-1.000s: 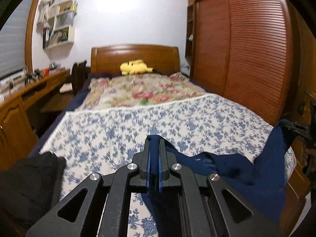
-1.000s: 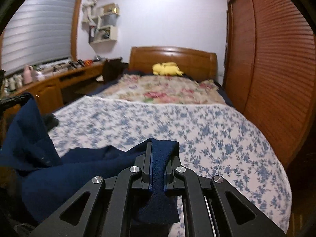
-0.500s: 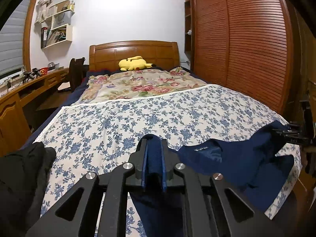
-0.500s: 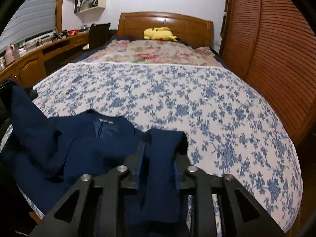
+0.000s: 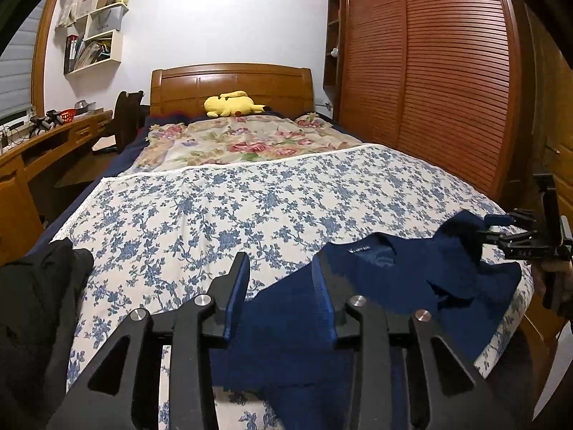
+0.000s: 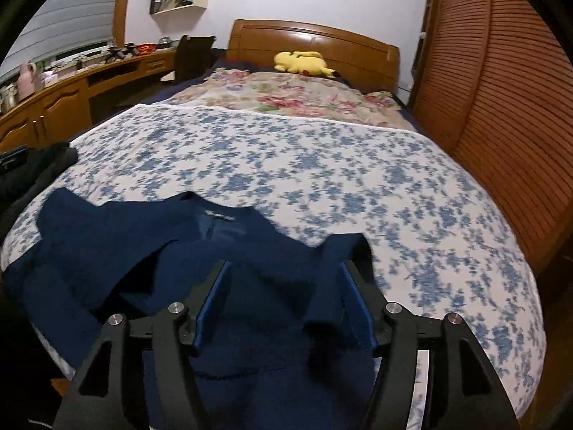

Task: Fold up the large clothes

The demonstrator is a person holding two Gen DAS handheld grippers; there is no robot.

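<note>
A navy blue garment lies spread along the near edge of the bed, its collar and label facing up. My left gripper stands low over one end of the garment. Its jaws are opening, and the cloth lies slack under the gap and against the right finger. My right gripper is over the other end, jaws also opening. A fold of navy cloth still drapes over its right finger but is not pinched. The right gripper also shows at the far right of the left wrist view.
The bed has a blue-flowered bedspread with a rose-patterned quilt and a yellow plush toy by the headboard. Black clothing is heaped at the bed's near left corner. A wooden desk runs along the left and louvred wardrobe doors along the right.
Both grippers were shut on the navy garment and held it above the bed. They have sunk toward the bedspread, their jaws have parted, and the garment now rests on the bed.
</note>
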